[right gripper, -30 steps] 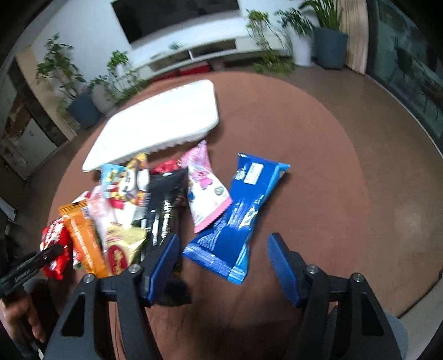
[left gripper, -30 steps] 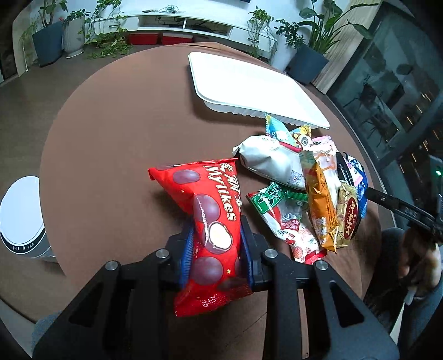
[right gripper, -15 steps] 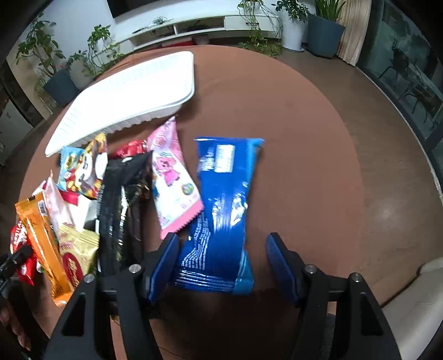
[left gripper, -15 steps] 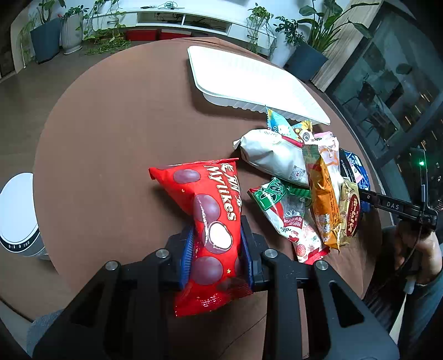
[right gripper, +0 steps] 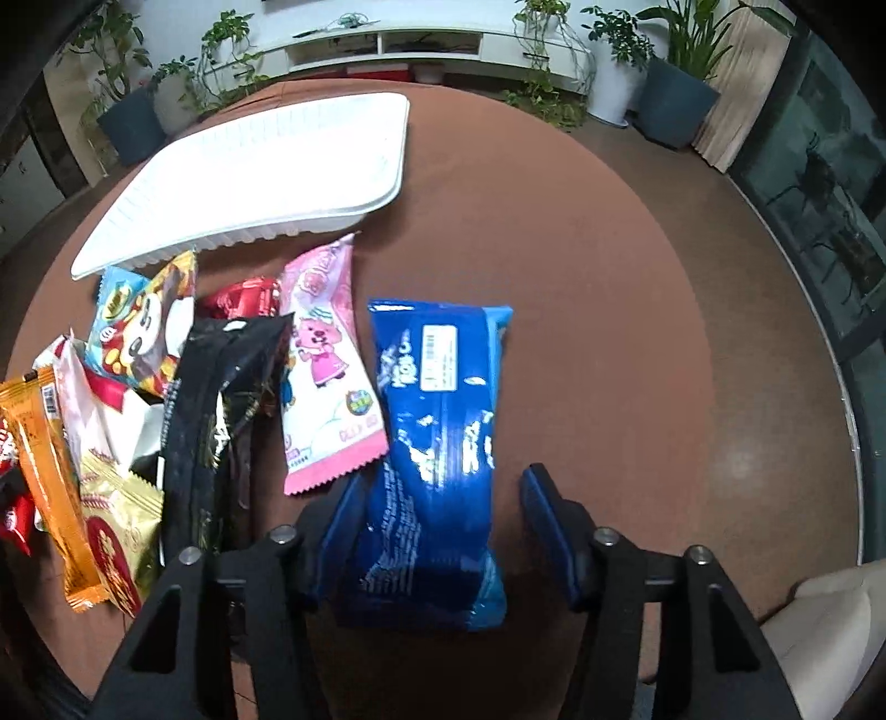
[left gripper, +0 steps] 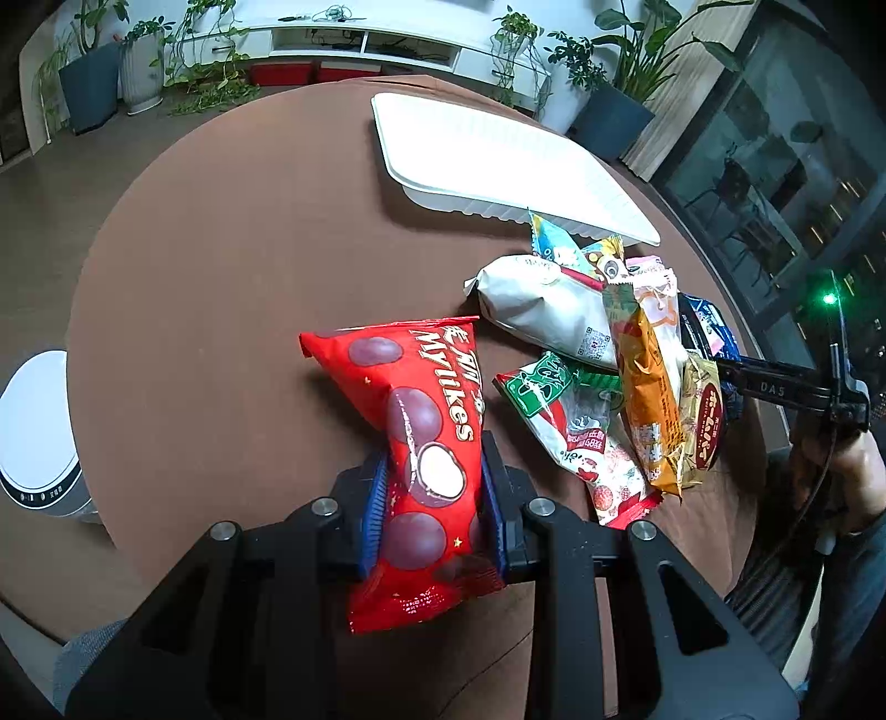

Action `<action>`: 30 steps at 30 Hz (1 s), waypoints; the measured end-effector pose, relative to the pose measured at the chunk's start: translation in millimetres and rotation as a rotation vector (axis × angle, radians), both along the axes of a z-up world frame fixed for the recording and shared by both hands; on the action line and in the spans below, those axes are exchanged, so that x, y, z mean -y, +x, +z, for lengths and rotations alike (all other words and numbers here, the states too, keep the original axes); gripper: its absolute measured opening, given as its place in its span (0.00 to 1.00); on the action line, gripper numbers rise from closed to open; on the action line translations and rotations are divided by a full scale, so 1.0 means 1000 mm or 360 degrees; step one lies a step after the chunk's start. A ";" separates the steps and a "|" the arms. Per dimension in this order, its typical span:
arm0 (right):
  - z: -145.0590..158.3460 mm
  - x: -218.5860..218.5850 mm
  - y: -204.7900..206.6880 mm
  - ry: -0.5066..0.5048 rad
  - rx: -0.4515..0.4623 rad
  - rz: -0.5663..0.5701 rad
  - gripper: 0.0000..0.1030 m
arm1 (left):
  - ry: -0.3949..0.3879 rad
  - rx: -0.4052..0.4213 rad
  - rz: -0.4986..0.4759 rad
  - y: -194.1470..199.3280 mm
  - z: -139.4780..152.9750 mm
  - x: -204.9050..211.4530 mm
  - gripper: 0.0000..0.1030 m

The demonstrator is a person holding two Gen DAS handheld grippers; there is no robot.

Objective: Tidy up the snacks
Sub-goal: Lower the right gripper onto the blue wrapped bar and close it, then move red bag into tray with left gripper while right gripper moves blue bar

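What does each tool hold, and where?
Left tool grips the red bag near its lower end. Right tool, closing, straddles the blue packet, not yet gripped.

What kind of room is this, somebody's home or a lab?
Probably a home living room: a long white media cabinet along the wall, potted plants on the floor, and a round brown table with snack packets and a white tray.

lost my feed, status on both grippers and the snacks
Left gripper shut on red bag. Right gripper closing around blue pack. Tray bare.
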State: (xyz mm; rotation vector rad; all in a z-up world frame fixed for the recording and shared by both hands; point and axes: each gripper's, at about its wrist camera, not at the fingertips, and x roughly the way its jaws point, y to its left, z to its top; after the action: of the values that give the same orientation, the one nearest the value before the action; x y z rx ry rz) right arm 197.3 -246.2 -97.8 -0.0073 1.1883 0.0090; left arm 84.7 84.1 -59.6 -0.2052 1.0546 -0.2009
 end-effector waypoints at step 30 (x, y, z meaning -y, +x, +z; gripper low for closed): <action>0.030 0.090 -0.034 0.0510 0.0290 -0.0406 0.27 | -0.0205 0.0120 0.0102 -0.001 0.028 -0.032 0.26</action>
State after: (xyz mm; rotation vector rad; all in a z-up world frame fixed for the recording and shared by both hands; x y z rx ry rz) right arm 162.8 -336.1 -67.5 0.4173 0.9882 -0.0251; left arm 84.2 116.1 -32.0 -0.3449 0.9593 -0.2174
